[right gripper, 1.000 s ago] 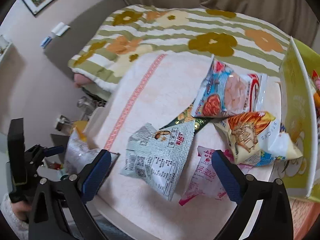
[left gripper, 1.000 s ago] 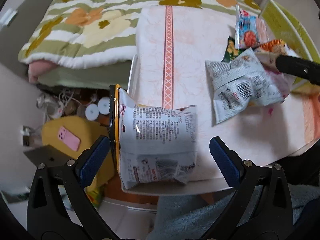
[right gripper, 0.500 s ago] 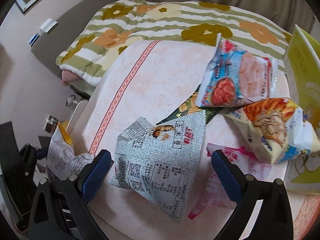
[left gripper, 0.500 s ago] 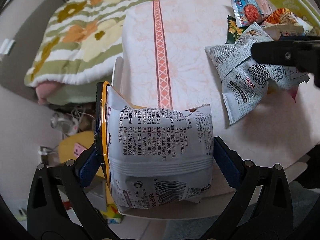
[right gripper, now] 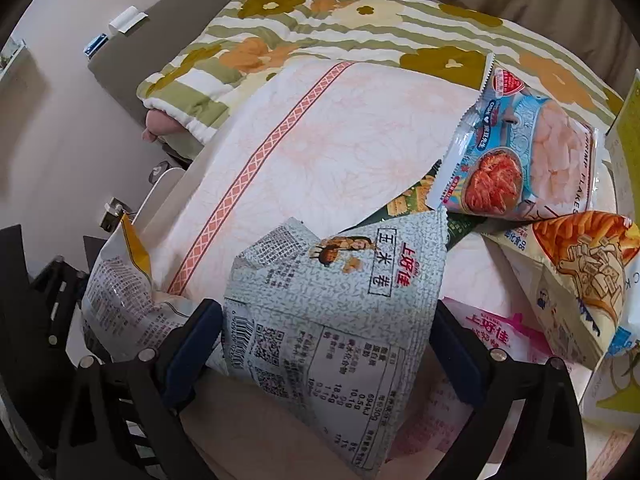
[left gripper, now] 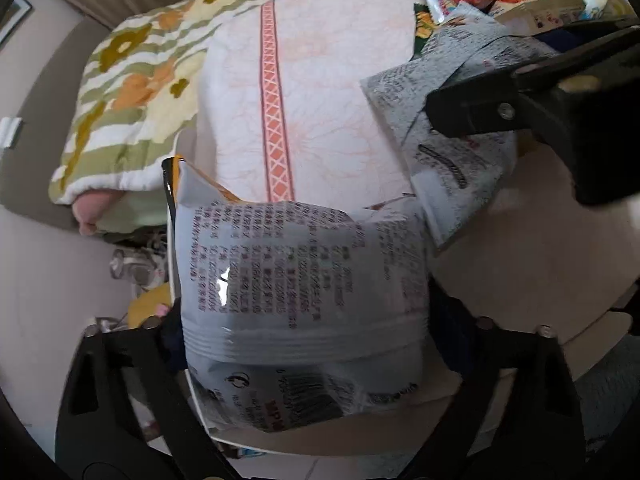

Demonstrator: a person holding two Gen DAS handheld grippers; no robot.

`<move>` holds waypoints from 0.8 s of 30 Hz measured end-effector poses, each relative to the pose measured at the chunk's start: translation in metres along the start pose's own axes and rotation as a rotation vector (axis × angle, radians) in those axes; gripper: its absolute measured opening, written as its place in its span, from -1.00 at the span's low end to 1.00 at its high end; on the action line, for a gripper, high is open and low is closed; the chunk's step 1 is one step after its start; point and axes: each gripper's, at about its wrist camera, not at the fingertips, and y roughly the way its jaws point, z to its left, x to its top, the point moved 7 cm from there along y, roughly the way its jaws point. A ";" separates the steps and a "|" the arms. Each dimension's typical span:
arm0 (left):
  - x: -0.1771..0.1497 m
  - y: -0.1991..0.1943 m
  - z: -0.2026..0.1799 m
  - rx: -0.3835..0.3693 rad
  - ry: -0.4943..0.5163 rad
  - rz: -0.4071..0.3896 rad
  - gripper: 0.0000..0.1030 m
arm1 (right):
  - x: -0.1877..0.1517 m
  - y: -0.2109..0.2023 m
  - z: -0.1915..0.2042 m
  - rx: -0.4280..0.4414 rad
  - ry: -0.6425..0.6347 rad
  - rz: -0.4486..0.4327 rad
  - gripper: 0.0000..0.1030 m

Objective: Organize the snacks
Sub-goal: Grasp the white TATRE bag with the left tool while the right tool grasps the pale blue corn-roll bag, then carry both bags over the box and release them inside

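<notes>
Tongs first: the left gripper (left gripper: 304,336) has just been closing, its jaws now flanking a silver snack bag (left gripper: 300,292) at the near edge of the table (left gripper: 520,264); the pads look pressed to its sides. The right gripper (right gripper: 328,340) has also been closing round a grey-green snack bag (right gripper: 340,296), its pads at the bag's edges. Beyond lie a shrimp flakes bag (right gripper: 528,160) and an orange-printed bag (right gripper: 580,264), near a yellow box (right gripper: 628,120).
</notes>
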 end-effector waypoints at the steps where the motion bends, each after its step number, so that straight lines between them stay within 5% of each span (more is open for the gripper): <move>1: 0.000 0.000 0.000 -0.009 -0.004 0.001 0.60 | 0.000 0.001 0.000 0.009 0.001 0.002 0.62; 10: -0.001 -0.004 0.005 -0.043 -0.007 0.003 0.46 | 0.001 -0.001 -0.001 0.017 0.020 0.000 0.27; 24: 0.014 -0.048 0.027 -0.073 -0.016 -0.108 0.46 | 0.017 -0.059 0.002 -0.051 0.062 -0.140 0.23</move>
